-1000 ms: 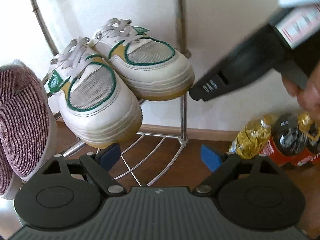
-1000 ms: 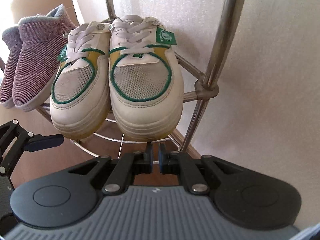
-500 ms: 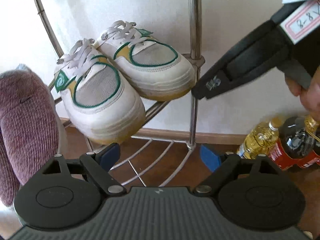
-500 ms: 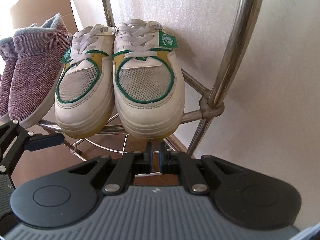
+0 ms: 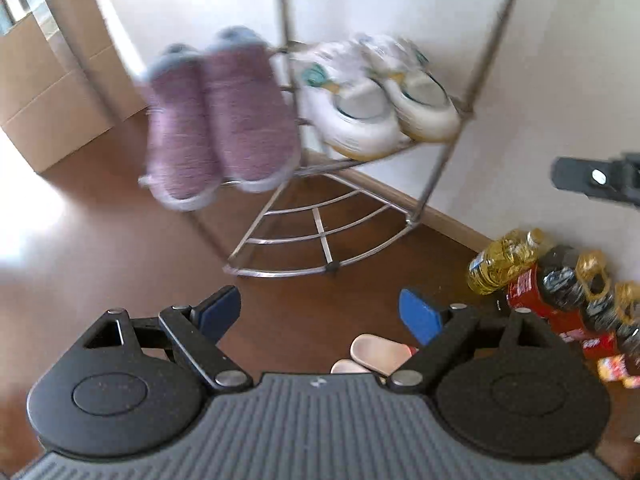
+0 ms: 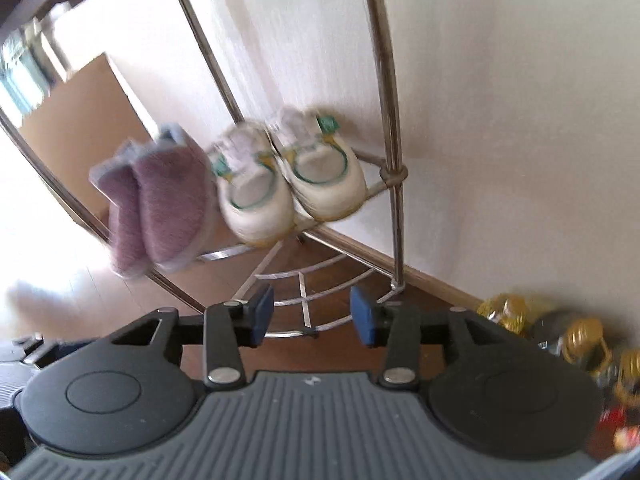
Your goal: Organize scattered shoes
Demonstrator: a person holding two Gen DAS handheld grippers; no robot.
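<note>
Shoes on rack [image 5: 320,236]: 2 purple slippers [image 5: 216,128], 2 white sneakers [image 5: 380,104] | left gripper [image 5: 320,312] apart, empty | right gripper [image 6: 312,316] apart, empty

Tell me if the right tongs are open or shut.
Open. The right tongs show a clear gap between the blue pads, with nothing held.

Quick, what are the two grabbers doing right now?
Left gripper: open, holding nothing.
Right gripper: open, holding nothing.
</note>
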